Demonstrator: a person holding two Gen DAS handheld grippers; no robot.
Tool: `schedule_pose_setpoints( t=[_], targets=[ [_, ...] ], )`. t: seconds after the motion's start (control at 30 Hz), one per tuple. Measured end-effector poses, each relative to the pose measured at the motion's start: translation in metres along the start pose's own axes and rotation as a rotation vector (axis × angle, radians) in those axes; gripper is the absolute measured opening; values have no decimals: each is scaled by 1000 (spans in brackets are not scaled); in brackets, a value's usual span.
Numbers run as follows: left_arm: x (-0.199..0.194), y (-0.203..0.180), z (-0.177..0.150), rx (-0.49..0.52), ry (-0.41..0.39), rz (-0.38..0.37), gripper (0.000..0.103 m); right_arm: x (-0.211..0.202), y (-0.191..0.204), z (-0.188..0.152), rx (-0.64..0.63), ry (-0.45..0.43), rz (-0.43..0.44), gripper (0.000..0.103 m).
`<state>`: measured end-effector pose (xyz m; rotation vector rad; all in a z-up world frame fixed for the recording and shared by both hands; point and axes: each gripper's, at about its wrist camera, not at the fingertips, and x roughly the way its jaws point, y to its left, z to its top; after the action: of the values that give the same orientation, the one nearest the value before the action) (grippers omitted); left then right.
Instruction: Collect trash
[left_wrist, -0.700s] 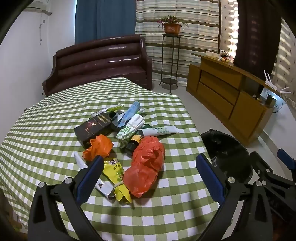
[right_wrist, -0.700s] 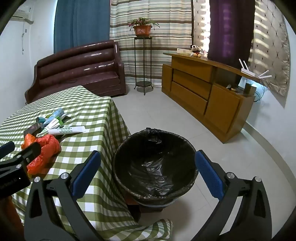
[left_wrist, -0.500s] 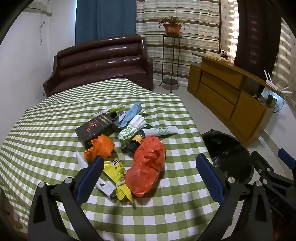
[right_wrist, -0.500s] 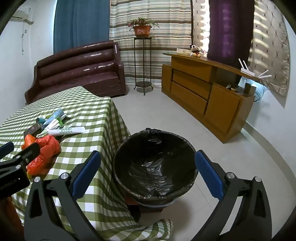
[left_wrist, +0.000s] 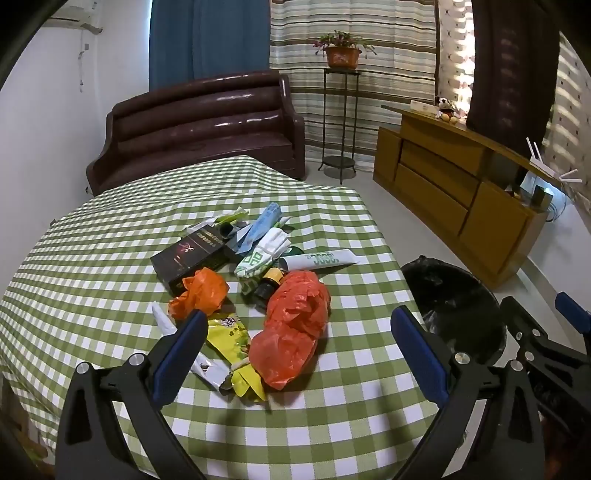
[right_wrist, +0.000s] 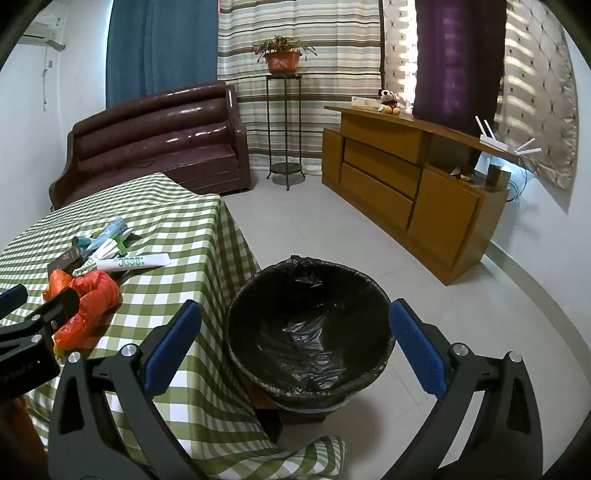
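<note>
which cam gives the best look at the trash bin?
Right wrist view. The trash bin sits centred between the open right hand-held gripper fingers, whole rim and black liner visible, nothing inside that shows. In the left wrist view the bin is only partly seen at the right, cut off by the table edge and gripper parts.

Small bottle (left_wrist: 269, 284) half hidden under wrappers; box print unreadable.

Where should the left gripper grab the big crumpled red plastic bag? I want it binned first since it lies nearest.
Probably across the narrower waist of the crumpled red plastic bag, coming down from above with the open left gripper spanning its short width. It lies lengthwise toward the camera, soft and bunched, so pinching there should gather film without catching the yellow wrapper beside it.
</note>
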<state>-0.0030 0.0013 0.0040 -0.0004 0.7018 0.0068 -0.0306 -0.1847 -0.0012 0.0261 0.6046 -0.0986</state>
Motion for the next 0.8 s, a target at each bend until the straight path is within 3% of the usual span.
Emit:
schedule_pose_setpoints(
  t=[0.8],
  targets=[
    [0,-2,-2,3,1,4,96,1,-2,0,2,1,2,99]
  ],
)
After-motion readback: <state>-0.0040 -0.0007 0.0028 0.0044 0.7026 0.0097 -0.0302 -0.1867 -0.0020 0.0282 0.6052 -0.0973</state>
